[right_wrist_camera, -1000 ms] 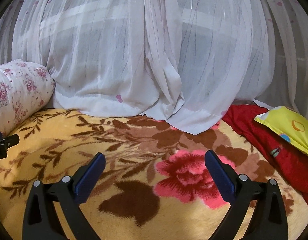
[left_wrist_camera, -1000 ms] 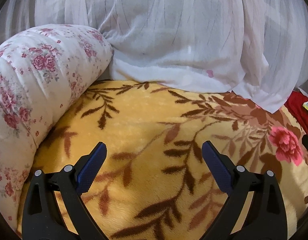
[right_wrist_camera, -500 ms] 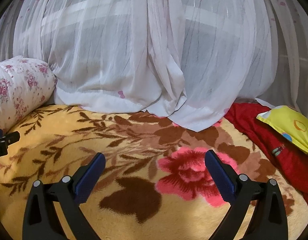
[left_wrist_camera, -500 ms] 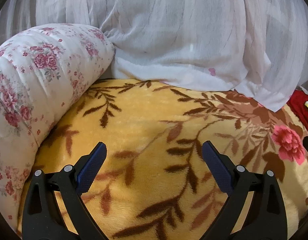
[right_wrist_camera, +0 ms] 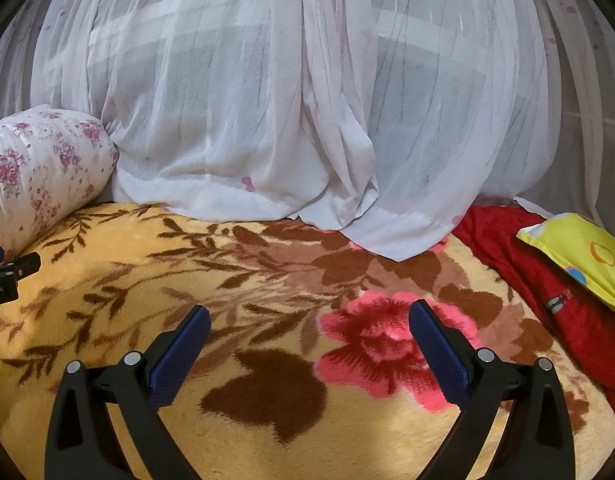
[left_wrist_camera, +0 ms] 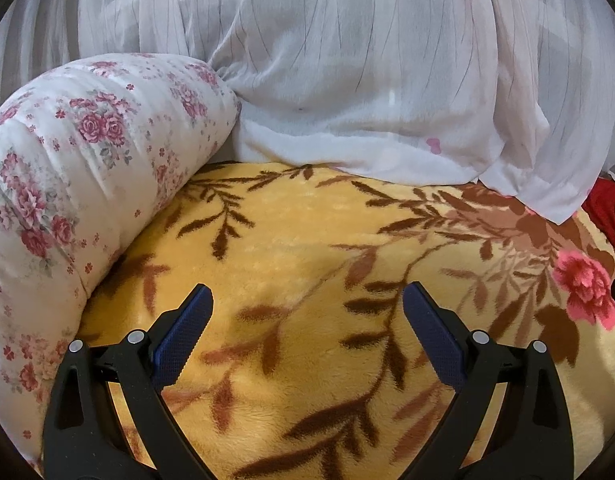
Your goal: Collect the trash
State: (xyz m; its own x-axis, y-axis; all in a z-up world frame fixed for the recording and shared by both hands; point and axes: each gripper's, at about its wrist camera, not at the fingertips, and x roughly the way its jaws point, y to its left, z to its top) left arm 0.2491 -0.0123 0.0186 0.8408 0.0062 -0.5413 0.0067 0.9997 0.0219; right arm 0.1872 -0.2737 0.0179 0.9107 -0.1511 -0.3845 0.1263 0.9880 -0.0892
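Sheer curtain [right_wrist_camera: 243,120] veiling blurred window bars

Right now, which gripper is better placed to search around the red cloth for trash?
Right: the right gripper, open, has the red cloth close on its right; the left gripper sees only its edge.

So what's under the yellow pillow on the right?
The yellow pillow lies on a red cloth, which spreads over the floral blanket. Anything beneath the pillow's far part is covered or out of frame. No trash shows there.
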